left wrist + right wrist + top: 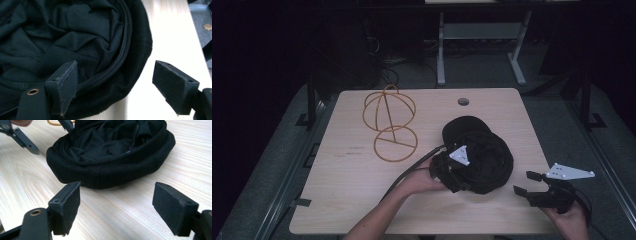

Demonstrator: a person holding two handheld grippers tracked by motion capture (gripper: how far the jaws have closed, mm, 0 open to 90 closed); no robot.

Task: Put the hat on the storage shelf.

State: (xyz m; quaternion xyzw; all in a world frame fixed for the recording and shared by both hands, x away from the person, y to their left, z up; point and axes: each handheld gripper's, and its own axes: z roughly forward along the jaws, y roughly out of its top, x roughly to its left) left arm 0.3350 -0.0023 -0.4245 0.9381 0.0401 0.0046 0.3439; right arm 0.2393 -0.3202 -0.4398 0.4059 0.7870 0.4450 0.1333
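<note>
Left gripper view: the left gripper [112, 82] has its jaws apart astride the cap's [75, 45] rim, one pad inside over the crumpled lining, the other outside above bare table [170, 30]; whether a pad touches cloth is unclear. The right gripper [116, 205], jaws apart and empty, sits just near of the cap. The cap lies crown-down, right of centre; its peak is hard to make out. A wire frame [389, 122] stands far left.

One black cap [479, 155], one orange wire frame [389, 122], two grippers.

Wooden table [352, 200], black cap [484, 150], wire frame [389, 122]
</note>
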